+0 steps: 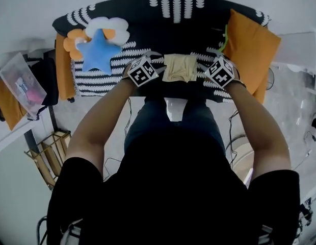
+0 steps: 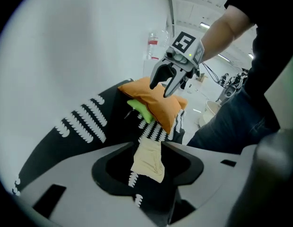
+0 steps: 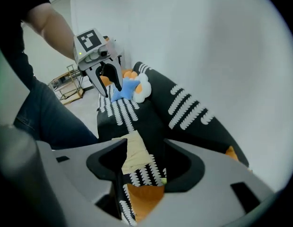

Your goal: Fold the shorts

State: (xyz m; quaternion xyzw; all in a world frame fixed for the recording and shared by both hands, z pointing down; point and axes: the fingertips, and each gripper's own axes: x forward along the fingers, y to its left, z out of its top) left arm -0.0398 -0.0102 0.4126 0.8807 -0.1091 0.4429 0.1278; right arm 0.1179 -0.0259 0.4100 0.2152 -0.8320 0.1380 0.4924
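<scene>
Head view has the folded beige shorts [image 1: 180, 67] lying flat near the front edge of the black-and-white blanket [image 1: 148, 19], left gripper view shows the left tongs [image 2: 145, 148] gaping clear of them (nothing gripped), and right gripper view shows the right tongs [image 3: 145, 145] wide apart and empty too.

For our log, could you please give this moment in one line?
shorts: folded on blanket; left gripper: open, empty; right gripper: open, empty
</scene>
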